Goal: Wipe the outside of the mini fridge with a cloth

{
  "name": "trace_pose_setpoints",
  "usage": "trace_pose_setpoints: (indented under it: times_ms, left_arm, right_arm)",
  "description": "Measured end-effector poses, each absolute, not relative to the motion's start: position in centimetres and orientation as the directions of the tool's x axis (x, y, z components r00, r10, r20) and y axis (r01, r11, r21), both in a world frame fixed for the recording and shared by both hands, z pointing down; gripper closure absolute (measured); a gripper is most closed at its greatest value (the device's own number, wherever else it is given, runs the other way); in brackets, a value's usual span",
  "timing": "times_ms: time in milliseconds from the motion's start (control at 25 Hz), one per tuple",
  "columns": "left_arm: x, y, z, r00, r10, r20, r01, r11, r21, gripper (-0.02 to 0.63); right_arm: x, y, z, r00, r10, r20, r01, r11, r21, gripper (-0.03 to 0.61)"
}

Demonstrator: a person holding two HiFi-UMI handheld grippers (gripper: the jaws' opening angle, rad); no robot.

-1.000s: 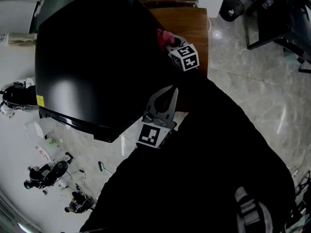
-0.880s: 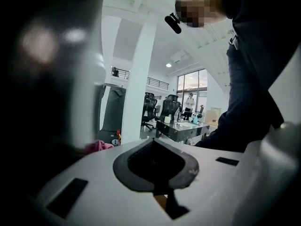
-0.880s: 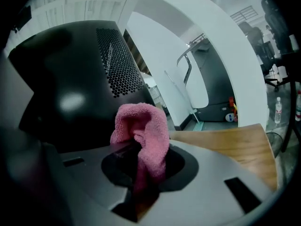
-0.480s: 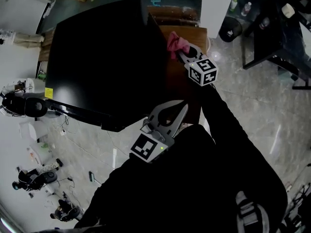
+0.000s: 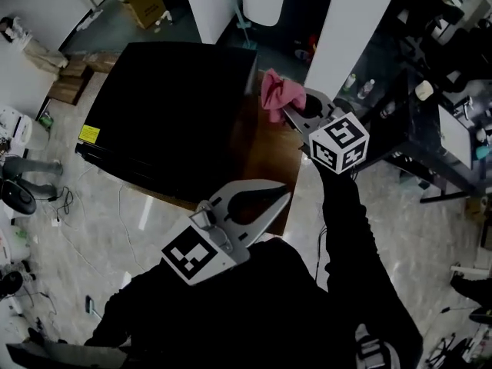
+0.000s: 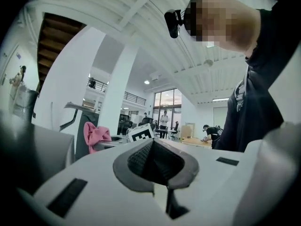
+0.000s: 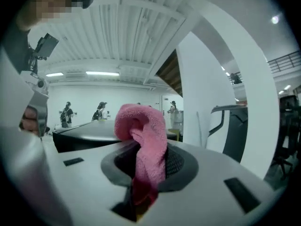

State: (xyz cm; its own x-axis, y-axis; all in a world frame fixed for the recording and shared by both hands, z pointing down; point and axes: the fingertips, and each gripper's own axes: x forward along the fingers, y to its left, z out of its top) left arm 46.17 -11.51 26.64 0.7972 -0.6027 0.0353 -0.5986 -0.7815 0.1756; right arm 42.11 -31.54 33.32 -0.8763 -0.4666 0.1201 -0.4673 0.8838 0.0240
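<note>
The black mini fridge (image 5: pixel 169 114) stands on a brown wooden table (image 5: pixel 269 167), upper left in the head view. Its dark top also shows low in the right gripper view (image 7: pixel 87 138). My right gripper (image 5: pixel 288 114) is shut on a pink cloth (image 5: pixel 275 92), held just off the fridge's right side above the table. The cloth (image 7: pixel 143 140) bunches up out of the jaws in the right gripper view. My left gripper (image 5: pixel 283 196) is shut and holds nothing, near the table's front edge. From the left gripper view (image 6: pixel 153 145) I see the cloth (image 6: pixel 95 135) ahead.
A cardboard box (image 5: pixel 146 4) and white columns (image 5: pixel 350 21) stand behind the fridge. A black metal-framed desk (image 5: pixel 430 152) is to the right. Cables and gear (image 5: pixel 15 194) lie on the stone floor at left. People stand far off in the hall.
The right gripper and cloth have come away from the fridge's side, toward the right. The left gripper has shifted with it. The view has drawn back, showing the whole fridge top.
</note>
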Motion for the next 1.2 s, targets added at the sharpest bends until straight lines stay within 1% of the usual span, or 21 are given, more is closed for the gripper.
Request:
trace_pose_setpoints:
  times_ms: [160, 280, 360, 480, 640, 720, 840, 920, 1080, 1200]
  left_arm:
    - [39.8, -11.1, 22.9, 0.744, -0.668, 0.018, -0.665, -0.738, 0.114, 0.607]
    - [35.2, -13.2, 21.3, 0.699, -0.715, -0.005, -0.714, -0.699, 0.048, 0.607]
    - [32.4, -15.0, 21.2, 0.668, -0.744, 0.002, -0.744, -0.668, 0.0, 0.607]
    - [28.3, -17.6, 21.2, 0.62, -0.784, 0.016, -0.783, -0.62, -0.044, 0.607]
    - [23.9, -20.4, 21.3, 0.553, -0.832, 0.051, -0.826, -0.555, -0.094, 0.607]
    - [21.5, -21.3, 21.6, 0.531, -0.845, 0.062, -0.84, -0.535, -0.09, 0.607]
    - [16.7, -22.3, 22.5, 0.53, -0.845, 0.063, -0.845, -0.533, -0.04, 0.607]
    - [14.0, -23.0, 23.5, 0.545, -0.836, 0.068, -0.837, -0.546, -0.005, 0.607]
    - [10.7, -24.9, 25.2, 0.558, -0.822, 0.112, -0.829, -0.56, 0.015, 0.607]
    - [10.3, -25.4, 26.0, 0.571, -0.808, 0.147, -0.819, -0.573, 0.032, 0.607]
  right_arm:
    - [36.9, -29.3, 29.3, -0.888, -0.399, 0.229, -0.379, 0.917, 0.126, 0.494]
    - [34.0, -30.0, 28.1, -0.859, -0.383, 0.339, -0.337, 0.922, 0.189, 0.494]
    - [32.5, -31.3, 27.9, -0.83, -0.38, 0.409, -0.318, 0.924, 0.213, 0.494]
    - [30.0, -33.6, 28.3, -0.763, -0.397, 0.51, -0.312, 0.918, 0.246, 0.494]
    - [27.6, -36.5, 30.2, -0.634, -0.403, 0.661, -0.297, 0.915, 0.273, 0.494]
    - [26.6, -37.9, 31.0, -0.566, -0.41, 0.715, -0.297, 0.911, 0.286, 0.494]
    - [24.1, -39.8, 32.2, -0.454, -0.459, 0.763, -0.324, 0.883, 0.339, 0.494]
    - [22.2, -40.7, 32.8, -0.408, -0.487, 0.772, -0.345, 0.865, 0.364, 0.494]
    - [19.5, -41.2, 33.2, -0.394, -0.491, 0.777, -0.353, 0.862, 0.365, 0.503]
    - [19.0, -40.8, 33.5, -0.397, -0.488, 0.777, -0.35, 0.864, 0.363, 0.508]
